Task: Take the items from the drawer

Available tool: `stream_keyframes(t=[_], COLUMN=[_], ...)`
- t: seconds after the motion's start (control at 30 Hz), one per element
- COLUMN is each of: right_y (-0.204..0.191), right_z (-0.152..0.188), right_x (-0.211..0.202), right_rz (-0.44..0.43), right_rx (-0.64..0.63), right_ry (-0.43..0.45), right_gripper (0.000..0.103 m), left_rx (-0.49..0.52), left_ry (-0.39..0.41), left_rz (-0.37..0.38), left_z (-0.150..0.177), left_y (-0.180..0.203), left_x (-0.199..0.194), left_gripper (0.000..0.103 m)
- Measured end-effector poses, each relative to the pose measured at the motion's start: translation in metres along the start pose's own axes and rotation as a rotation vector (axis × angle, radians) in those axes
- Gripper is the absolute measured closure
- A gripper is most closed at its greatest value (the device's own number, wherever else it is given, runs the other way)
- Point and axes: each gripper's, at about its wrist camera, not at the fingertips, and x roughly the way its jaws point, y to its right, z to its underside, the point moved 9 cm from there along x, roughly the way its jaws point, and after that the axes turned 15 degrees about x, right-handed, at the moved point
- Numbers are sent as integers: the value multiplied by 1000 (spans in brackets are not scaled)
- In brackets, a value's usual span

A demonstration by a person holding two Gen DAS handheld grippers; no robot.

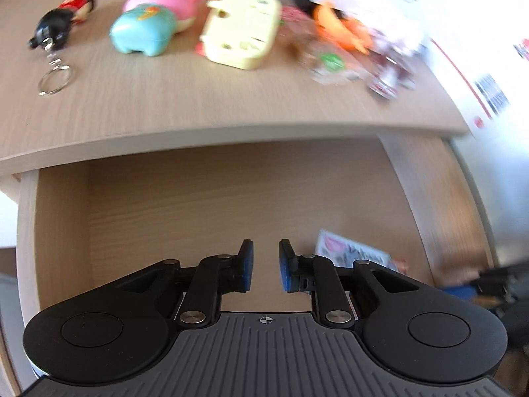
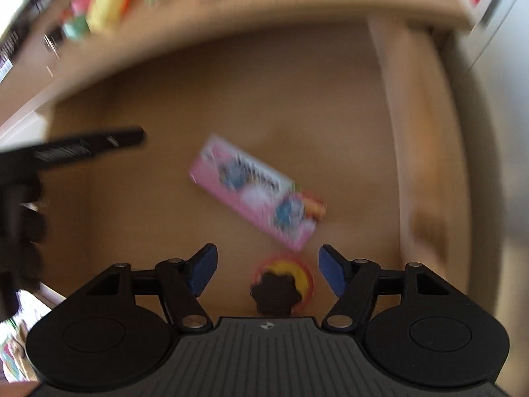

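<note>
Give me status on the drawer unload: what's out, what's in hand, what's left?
Out: a row of toys sits on the desktop, including a doll keychain, a teal-and-pink toy and a yellow toy. In hand: nothing; the left tongs are empty with a narrow gap, the right tongs open over the drawer. Left: a pink packet and a small round red-and-yellow toy.

Pink pkt (image 2: 253,197), wood-grain drawer (image 2: 231,99)
</note>
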Motion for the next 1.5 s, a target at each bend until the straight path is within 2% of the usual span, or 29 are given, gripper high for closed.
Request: stream_keyframes(t=[0.1, 0.17, 0.27, 0.4, 0.5, 0.53, 0.57, 0.6, 0.7, 0.93, 1.0, 1.03, 1.13, 1.2, 1.3, 1.37, 1.43, 1.47, 1.5], right_y=[-2, -5, -1, 0, 0, -1, -3, -6, -21, -86, -96, -98, -95, -87, -70, -61, -46, -41, -34], right_z=[-3, -10, -16, 1, 16, 19, 20, 19, 9, -26, -36, -40, -50, -52, -54, -55, -66, -68, -67], right_x=[0, -5, -3, 14, 29, 32, 33, 32, 26, 19, 12, 7, -16, -33, -60, -75, -94, -98, -100], right_rz=[-6, -12, 59, 40, 101, 123, 131, 130, 61, -199, -265, -290, -331, -305, -179, -88, -35, -15, -1], right_rx=[13, -3, -21, 14, -29, -52, -67, -70, -59, -25, -8, -2, -7, -37, -126, -187, -190, -167, -158], right_ry=[13, 42, 40, -100, -152, -151, -149, -144, -104, -60, -37, -22, 69, 161, 375, 523, 677, 726, 720], right_gripper=[35, 34, 34, 32, 32, 37, 53, 59, 62, 61, 57, 49, 45, 42, 39, 33, 29, 22, 18], left_rx=[127, 177, 151, 95, 57, 43, 29, 18, -7, -35, -25, -20, -2, 4, 4, 11, 23, 28, 33], left_ry=[-23, -43, -46, -28, -6, 0, 5, 9, 19, 10, 7, 6, 9, 11, 9, 6, -1, -5, -7], left_rz=[61, 118, 128, 91, 74, 70, 67, 63, 48, 7, 4, 4, 6, -2, -13, -8, -9, -8, -6], left_z=[9, 20, 32, 35, 41, 43, 44, 46, 51, 59, 61, 62, 61, 59, 54, 50, 46, 45, 44], left_y=[22, 36, 35, 29, 18, 14, 10, 5, -5, -18, -17, -16, -11, -9, -6, -3, 1, 3, 5], left_x=[-2, -4, -10, -14, -22, -23, -24, -26, -31, -35, -34, -34, -31, -28, -23, -19, -15, -14, -13], left_gripper=[85, 85, 85, 85, 85, 85, 85, 85, 85, 85, 85, 85, 85, 85, 85, 85, 85, 85, 85])
